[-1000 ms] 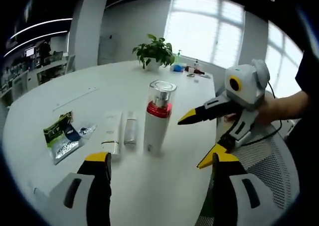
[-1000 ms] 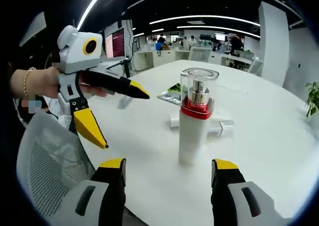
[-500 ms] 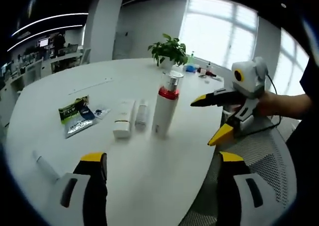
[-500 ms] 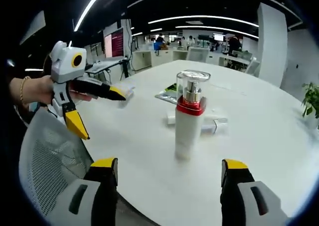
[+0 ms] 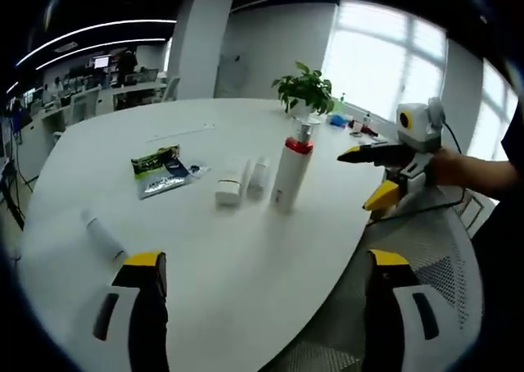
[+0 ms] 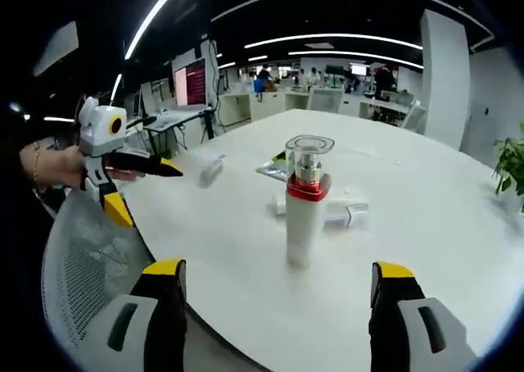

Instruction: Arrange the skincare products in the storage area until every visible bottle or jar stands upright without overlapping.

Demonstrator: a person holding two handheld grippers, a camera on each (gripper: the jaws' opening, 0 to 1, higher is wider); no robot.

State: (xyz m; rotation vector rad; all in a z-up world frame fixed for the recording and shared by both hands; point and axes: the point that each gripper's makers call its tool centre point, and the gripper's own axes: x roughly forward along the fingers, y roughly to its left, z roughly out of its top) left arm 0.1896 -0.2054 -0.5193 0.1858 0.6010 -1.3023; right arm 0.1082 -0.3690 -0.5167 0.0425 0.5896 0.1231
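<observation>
The round white table (image 5: 246,257) lies mostly bare, its near edge curving past a mesh chair (image 5: 442,257), and near its middle the pump bottle (image 5: 291,174) stands upright, long axis vertical and clear cap on top, with two tubes (image 5: 242,179) lying flat just beside it. The left gripper view adds a green sachet (image 5: 161,169), a small tube (image 5: 103,235) lying near the table's edge, and a potted plant (image 5: 304,88) far back. The left gripper (image 5: 266,278) and right gripper (image 6: 277,283) each have jaws spread wide, holding nothing, well back from the bottle.

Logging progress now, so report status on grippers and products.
Left gripper and right gripper open, empty, off the table. Pump bottle upright. Two tubes lying flat beside it, small bottle on its side. Sachets nearby, nothing blocking.
</observation>
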